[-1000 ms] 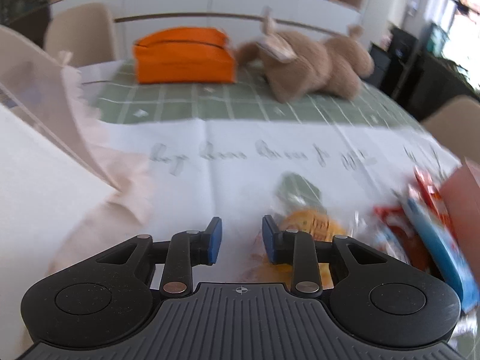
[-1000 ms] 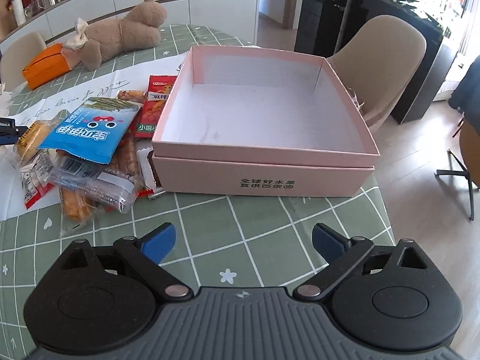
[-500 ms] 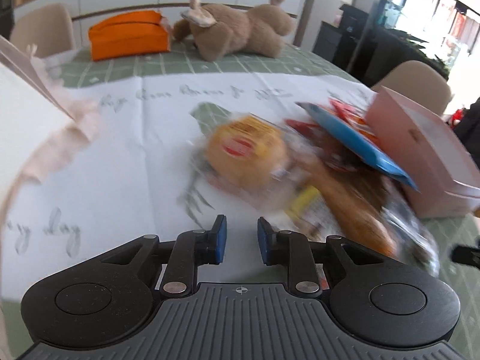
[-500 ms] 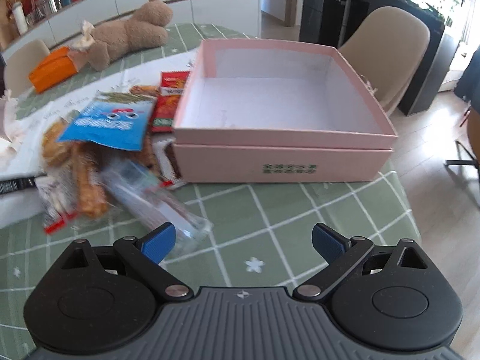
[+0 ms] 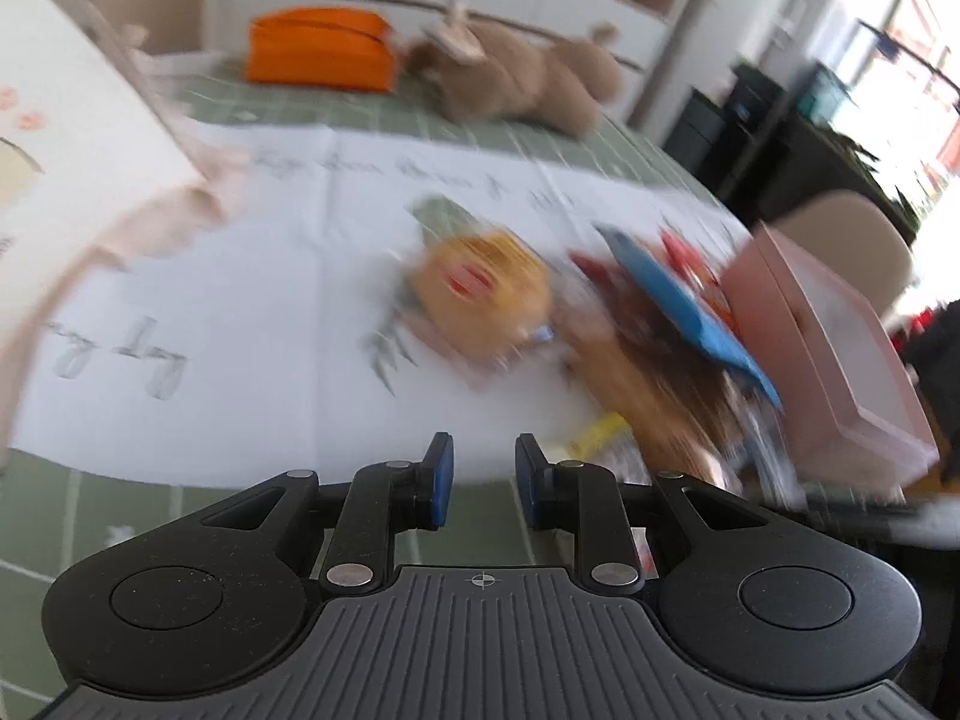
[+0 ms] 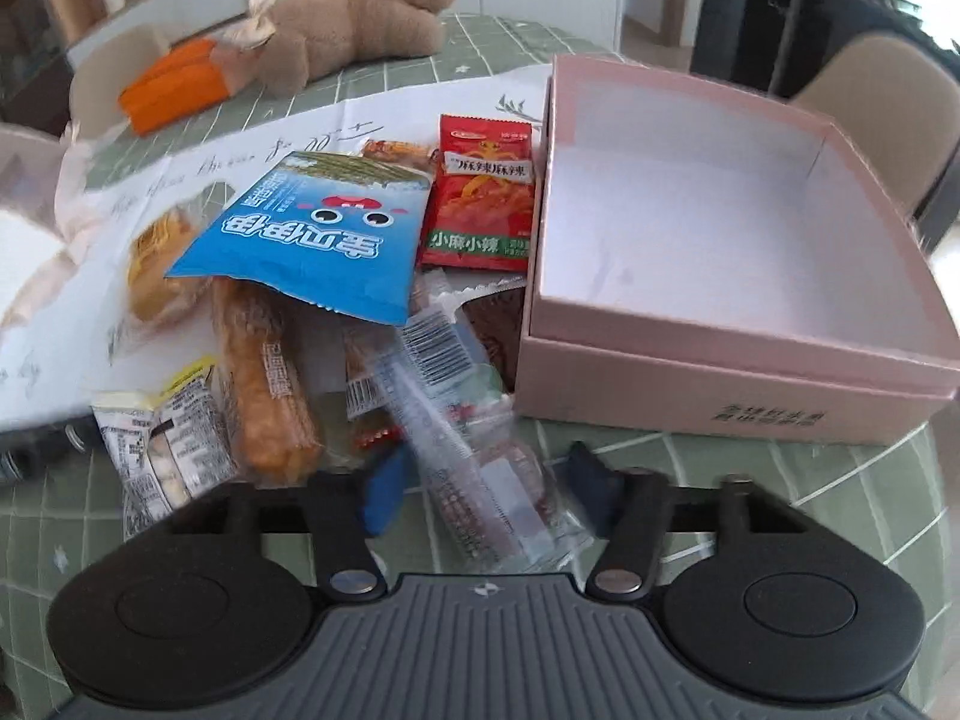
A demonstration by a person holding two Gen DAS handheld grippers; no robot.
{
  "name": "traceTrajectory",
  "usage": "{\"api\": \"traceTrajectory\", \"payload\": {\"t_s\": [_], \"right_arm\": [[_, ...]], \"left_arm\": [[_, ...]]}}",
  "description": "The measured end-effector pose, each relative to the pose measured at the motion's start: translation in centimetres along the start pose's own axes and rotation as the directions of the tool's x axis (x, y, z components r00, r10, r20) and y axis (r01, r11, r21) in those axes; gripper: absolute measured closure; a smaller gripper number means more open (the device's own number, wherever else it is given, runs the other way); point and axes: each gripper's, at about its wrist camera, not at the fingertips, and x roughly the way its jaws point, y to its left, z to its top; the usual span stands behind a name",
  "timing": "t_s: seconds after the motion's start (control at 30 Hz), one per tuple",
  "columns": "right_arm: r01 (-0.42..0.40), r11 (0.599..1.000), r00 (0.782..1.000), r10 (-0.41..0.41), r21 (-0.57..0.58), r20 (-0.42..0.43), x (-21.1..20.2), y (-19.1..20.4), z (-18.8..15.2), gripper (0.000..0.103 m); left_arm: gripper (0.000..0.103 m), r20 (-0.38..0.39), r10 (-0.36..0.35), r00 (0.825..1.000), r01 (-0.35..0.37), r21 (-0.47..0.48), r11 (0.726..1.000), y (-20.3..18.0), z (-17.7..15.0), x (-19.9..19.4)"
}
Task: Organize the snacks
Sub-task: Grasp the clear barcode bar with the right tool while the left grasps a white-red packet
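A pile of snacks lies left of an empty pink box (image 6: pixel 750 252). It holds a blue packet (image 6: pixel 312 240), a red spicy packet (image 6: pixel 480 192), a long orange stick snack (image 6: pixel 264 384) and a round yellow bun pack (image 5: pixel 480 294). My right gripper (image 6: pixel 486 486) is part open, its fingers on either side of a clear wrapped snack (image 6: pixel 474 480), not clamped. My left gripper (image 5: pixel 483 474) is narrowly open and empty, above the white paper (image 5: pixel 240 300) short of the pile. The pink box also shows in the left wrist view (image 5: pixel 840 348).
A brown plush toy (image 6: pixel 354 30) and an orange pouch (image 6: pixel 174 84) lie at the far side of the green checked table (image 6: pixel 780 510). A white carton (image 5: pixel 66 108) stands at the left. Beige chairs (image 6: pixel 882 114) surround the table.
My right gripper has moved forward and left to the pile, and its jaws have narrowed around the clear wrapped snack. My left gripper has pulled back from the bun pack; its view is blurred.
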Motion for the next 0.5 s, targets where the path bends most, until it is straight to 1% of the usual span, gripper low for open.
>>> {"api": "traceTrajectory", "payload": {"t_s": [0.07, 0.13, 0.2, 0.27, 0.33, 0.37, 0.43, 0.5], "right_arm": [[0.007, 1.000, 1.000, -0.008, -0.024, -0.012, -0.6, -0.1, -0.9, 0.061], [0.025, 0.999, 1.000, -0.026, -0.037, -0.014, -1.4, -0.4, -2.0, 0.061], [0.031, 0.999, 0.999, -0.032, -0.032, -0.020, -2.1, -0.9, -3.2, 0.061], [0.062, 0.998, 0.998, -0.063, -0.026, -0.024, -2.9, -1.4, -4.1, 0.062], [0.096, 0.995, 0.995, -0.096, -0.024, -0.015, -3.6, -1.9, -4.9, 0.063], [0.102, 0.995, 0.995, -0.102, -0.020, -0.011, -3.9, -2.2, -5.2, 0.063], [0.118, 0.993, 0.993, -0.118, -0.006, -0.012, -4.2, -2.8, -5.5, 0.063], [0.134, 0.991, 0.991, -0.134, 0.021, -0.013, -4.3, -3.5, -5.6, 0.063]], "left_arm": [[0.077, 0.001, -0.035, 0.999, 0.035, 0.000, 0.999, -0.4, 0.4, -0.2], [0.077, -0.023, -0.081, 0.996, 0.082, 0.035, 0.996, -1.5, 0.4, -0.1], [0.077, -0.050, -0.095, 0.994, 0.099, 0.085, 0.991, -3.0, 0.0, 0.5], [0.077, -0.077, -0.089, 0.993, 0.100, 0.156, 0.983, -4.7, -0.7, 1.2], [0.076, -0.085, -0.072, 0.994, 0.090, 0.235, 0.968, -5.9, -1.6, 1.7], [0.076, -0.077, -0.053, 0.996, 0.073, 0.283, 0.956, -6.5, -2.0, 1.9], [0.072, -0.063, -0.026, 0.998, 0.047, 0.359, 0.932, -7.2, -2.5, 1.9], [0.072, -0.057, -0.013, 0.998, 0.034, 0.392, 0.919, -7.5, -2.7, 1.8]]}}
